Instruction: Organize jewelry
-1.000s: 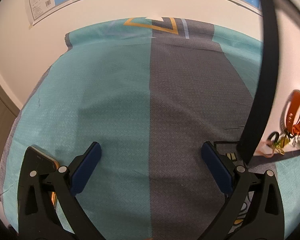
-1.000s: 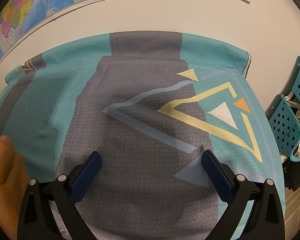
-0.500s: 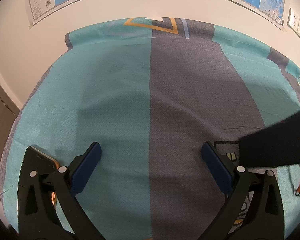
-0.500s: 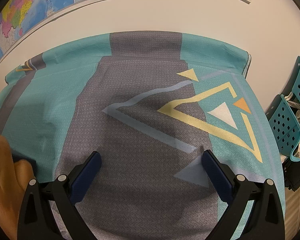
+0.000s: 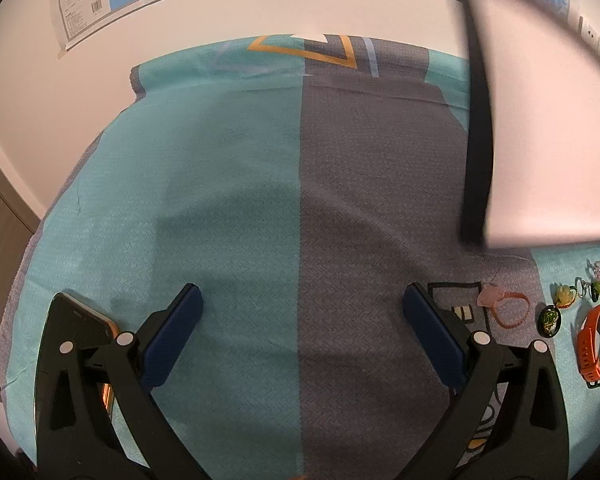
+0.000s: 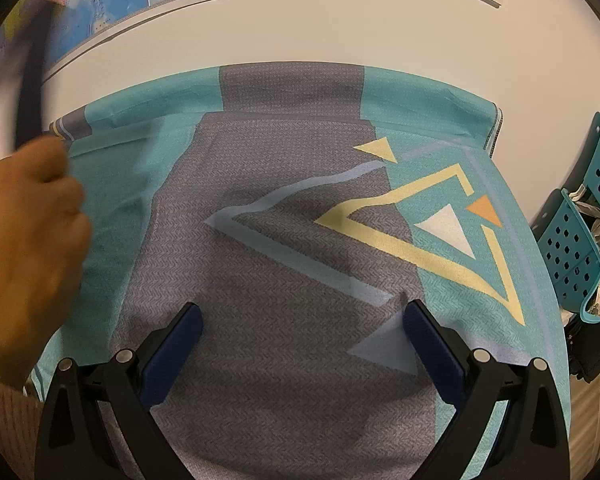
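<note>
Left wrist: jewelry (image 5: 548, 312) newly uncovered beside tray (image 5: 548, 120).

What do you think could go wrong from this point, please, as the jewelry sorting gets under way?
1. The blurred black-edged board swings above the jewelry and could knock the orange bracelet or orange watch.
2. The small green pendant and the pieces crowded beside it may tangle or get grabbed together.
3. The phone beside the open left claw could get nudged.
</note>
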`<state>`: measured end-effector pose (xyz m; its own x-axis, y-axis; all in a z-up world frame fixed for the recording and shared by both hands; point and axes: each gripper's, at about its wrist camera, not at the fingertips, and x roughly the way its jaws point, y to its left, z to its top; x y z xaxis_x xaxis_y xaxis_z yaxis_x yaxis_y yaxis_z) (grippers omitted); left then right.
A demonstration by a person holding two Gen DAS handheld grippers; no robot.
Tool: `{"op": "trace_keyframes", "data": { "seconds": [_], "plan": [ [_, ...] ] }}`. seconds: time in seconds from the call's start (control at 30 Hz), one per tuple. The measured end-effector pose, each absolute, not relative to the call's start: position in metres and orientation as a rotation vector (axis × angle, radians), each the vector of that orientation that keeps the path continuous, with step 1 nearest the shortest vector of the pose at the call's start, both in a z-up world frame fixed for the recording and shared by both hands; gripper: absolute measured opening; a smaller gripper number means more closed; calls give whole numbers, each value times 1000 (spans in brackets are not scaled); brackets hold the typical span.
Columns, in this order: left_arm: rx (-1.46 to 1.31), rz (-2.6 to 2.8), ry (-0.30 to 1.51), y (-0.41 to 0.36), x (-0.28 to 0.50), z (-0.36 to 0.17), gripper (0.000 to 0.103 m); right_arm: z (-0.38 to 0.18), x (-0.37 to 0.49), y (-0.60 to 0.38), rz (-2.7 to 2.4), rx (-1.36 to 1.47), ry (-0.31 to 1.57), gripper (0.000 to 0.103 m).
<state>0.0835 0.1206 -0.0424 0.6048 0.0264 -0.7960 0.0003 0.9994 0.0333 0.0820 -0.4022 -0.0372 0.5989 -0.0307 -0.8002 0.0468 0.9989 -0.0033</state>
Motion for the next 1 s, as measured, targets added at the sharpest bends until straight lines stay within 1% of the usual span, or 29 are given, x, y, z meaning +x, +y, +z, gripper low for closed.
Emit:
{"op": "trace_keyframes", "data": {
  "seconds": [1.0],
  "plan": [
    [19, 42, 922, 122, 84, -41, 99, -37, 83, -402, -45, 19, 930, 98]
  ]
}}
